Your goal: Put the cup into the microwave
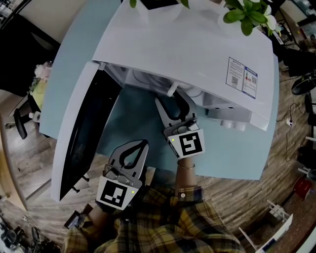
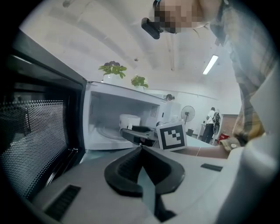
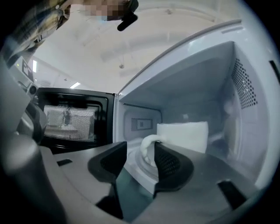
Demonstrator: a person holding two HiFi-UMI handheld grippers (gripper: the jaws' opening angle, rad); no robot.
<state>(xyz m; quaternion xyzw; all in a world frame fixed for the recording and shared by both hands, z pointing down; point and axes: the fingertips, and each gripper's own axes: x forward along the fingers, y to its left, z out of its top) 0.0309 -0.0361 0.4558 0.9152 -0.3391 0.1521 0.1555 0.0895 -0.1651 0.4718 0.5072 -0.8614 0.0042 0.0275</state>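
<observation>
The white microwave (image 1: pixel 197 49) stands on a pale blue table, its door (image 1: pixel 84 133) swung wide to the left. Inside sits the white cup (image 3: pixel 183 135), also seen in the left gripper view (image 2: pixel 129 121); the head view shows only its handle (image 1: pixel 172 90). My right gripper (image 3: pixel 141 151) reaches level into the mouth of the oven (image 1: pixel 170 101). Its jaws stand open. The cup's handle (image 3: pixel 148 146) lies between them, close to the right finger, and the pads do not press on it. My left gripper (image 1: pixel 143 144) hangs back in front of the door, shut and empty (image 2: pixel 140 148).
A potted plant (image 1: pixel 247 15) stands on top of the microwave, near its right back corner. The table (image 1: pixel 138 118) ends just in front of me, with wooden floor (image 1: pixel 247 197) beyond. The open door blocks the left side. A person in a plaid shirt holds both grippers.
</observation>
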